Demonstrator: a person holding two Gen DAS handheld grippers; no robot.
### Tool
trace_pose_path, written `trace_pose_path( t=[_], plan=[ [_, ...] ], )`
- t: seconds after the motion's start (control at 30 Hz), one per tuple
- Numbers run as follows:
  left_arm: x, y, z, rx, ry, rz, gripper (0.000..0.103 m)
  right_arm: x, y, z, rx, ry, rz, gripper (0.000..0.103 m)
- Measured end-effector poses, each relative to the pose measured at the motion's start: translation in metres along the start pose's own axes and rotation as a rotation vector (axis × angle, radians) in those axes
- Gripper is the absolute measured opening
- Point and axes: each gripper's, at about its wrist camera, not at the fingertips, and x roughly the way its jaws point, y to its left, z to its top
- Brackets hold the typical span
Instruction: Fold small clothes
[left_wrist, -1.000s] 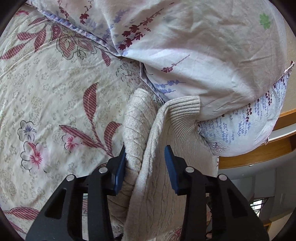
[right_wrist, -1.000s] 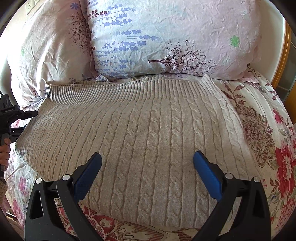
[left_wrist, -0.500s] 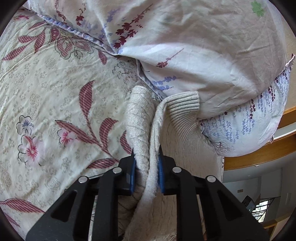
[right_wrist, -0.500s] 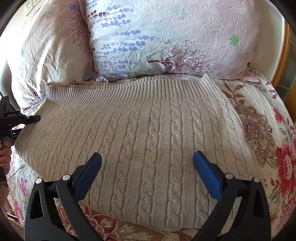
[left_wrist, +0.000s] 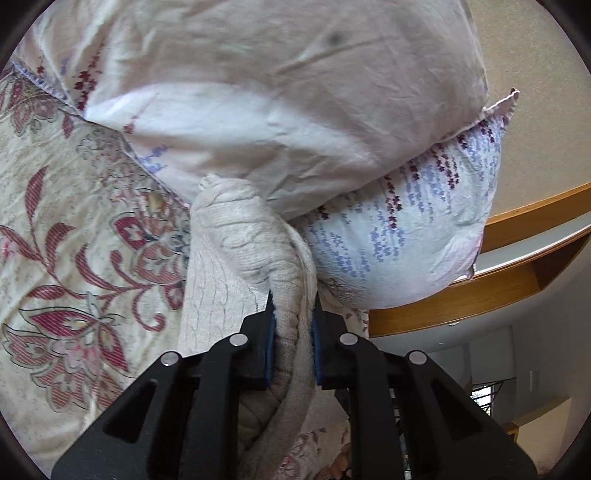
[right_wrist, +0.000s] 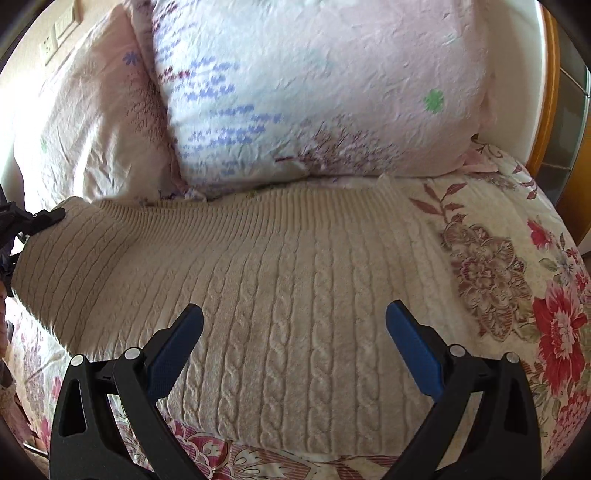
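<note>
We see a beige cable-knit sweater (right_wrist: 280, 302) lying spread on the cream bedspread with red and maroon flower prints (right_wrist: 517, 280), its ribbed edge just in front of the pale pink pillow printed with lavender sprigs (right_wrist: 317, 85). A second pink pillow (right_wrist: 88, 122) leans beside that one, on the sweater's left. Our left gripper (left_wrist: 292, 328) has its two blue-padded fingers (left_wrist: 269, 343) pinched narrowly on a bunched fold at the sweater's left edge, where the knit is gathered up off the bedspread right under the pillows; in the right wrist view that same black tool (right_wrist: 44, 218) shows touching the sweater's left corner. Our right gripper (right_wrist: 294, 343) hovers over the near part of the sweater with its blue fingers (right_wrist: 413, 350) spread wide, gripping nothing. A wooden bed frame (right_wrist: 546, 103) runs past the pillow, on the sweater's far right.
</note>
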Motion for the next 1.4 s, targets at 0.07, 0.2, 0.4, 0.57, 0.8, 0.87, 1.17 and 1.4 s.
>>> trace_pose_path(
  t=[0.07,0.2,0.4,0.57,0.8,0.87,1.17,1.4],
  plan=[
    [0.013,-0.018,-0.005,-0.001,0.019,-0.041,0.015,-0.006,-0.011,0.004,0.032,-0.019,-0.005,0.101],
    [0.052,-0.060,-0.016,-0.008,0.076,-0.121,0.014,-0.019,-0.040,0.005,0.110,-0.041,-0.012,0.101],
    [0.136,-0.109,-0.042,-0.023,0.196,-0.145,0.014,-0.031,-0.085,-0.003,0.207,-0.050,-0.033,0.101],
    [0.206,-0.119,-0.071,-0.077,0.308,-0.128,0.014,-0.034,-0.115,-0.016,0.294,-0.029,-0.038,0.101],
    [0.275,-0.109,-0.109,-0.205,0.550,-0.219,0.014,-0.037,-0.152,-0.019,0.416,-0.027,0.004,0.101],
    [0.266,-0.124,-0.106,-0.115,0.549,-0.257,0.018,-0.039,-0.162,-0.014,0.459,-0.040,0.046,0.101],
    [0.166,-0.144,-0.062,0.353,0.231,0.058,0.073,-0.007,-0.156,0.038,0.441,0.060,0.310,0.055],
    [0.130,-0.103,-0.067,0.410,0.194,0.192,0.074,0.042,-0.125,0.047,0.364,0.234,0.301,0.010]
  ],
)
